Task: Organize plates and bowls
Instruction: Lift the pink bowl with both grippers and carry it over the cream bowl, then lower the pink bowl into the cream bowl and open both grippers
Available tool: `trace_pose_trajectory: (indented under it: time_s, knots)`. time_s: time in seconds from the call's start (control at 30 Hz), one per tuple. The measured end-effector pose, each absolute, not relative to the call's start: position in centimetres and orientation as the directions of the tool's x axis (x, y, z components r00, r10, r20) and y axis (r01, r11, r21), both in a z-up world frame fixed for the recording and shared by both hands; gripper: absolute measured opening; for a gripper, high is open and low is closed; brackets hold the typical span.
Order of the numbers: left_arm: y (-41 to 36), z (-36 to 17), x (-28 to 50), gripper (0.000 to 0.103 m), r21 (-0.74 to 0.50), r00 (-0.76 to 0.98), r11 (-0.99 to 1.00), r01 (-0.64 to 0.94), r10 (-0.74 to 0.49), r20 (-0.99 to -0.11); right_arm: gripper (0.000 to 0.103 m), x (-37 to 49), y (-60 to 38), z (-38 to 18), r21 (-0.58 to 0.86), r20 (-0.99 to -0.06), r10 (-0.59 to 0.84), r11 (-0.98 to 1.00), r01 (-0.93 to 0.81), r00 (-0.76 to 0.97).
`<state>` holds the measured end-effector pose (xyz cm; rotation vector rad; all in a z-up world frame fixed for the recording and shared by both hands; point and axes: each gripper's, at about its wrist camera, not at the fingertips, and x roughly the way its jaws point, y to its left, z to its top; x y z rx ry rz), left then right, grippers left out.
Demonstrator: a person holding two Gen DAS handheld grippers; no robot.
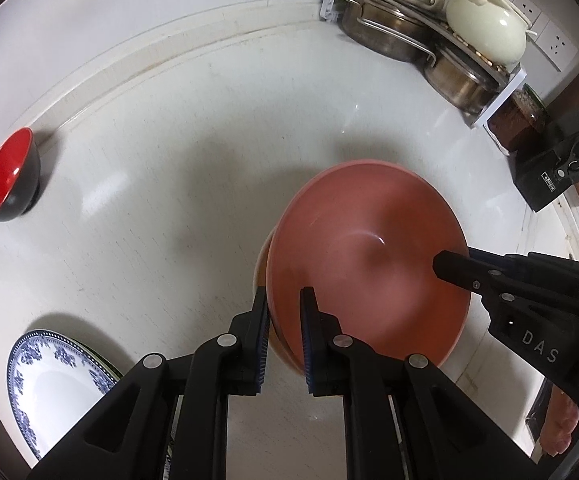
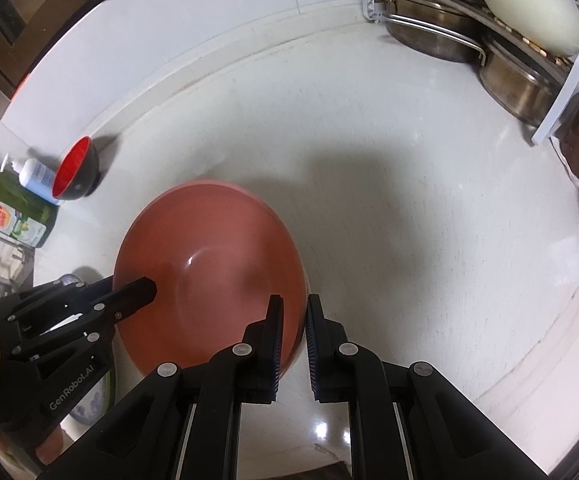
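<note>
Left gripper (image 1: 285, 300) and right gripper (image 2: 294, 306) both clamp the pink bowl (image 1: 369, 264) rim.
Unsorted, by the left view: red bowl (image 1: 7, 174) at nine o'clock, blue-patterned plate (image 1: 49, 384) at seven.

Left gripper (image 1: 285, 304) pointed steeply down, jaws clamped on the near-left rim of the pink bowl (image 1: 369, 248). Right gripper (image 2: 294, 312) angled the same way, jaws pinched on the opposite rim. Both grippers held it together, one each side.
</note>
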<state>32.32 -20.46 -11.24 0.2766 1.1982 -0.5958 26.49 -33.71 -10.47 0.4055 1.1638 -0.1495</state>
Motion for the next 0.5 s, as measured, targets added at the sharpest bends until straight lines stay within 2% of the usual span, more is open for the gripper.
trace_pose_trajectory:
  time_s: [0.5]
  knots:
    - [-20.5,-12.3,32.5,0.017,-0.108,0.23,0.836,0.538,-0.268,-0.936,0.013,27.0,-34.2,-12.0,0.244,-0.924,0.129,0.924,0.295,0.361]
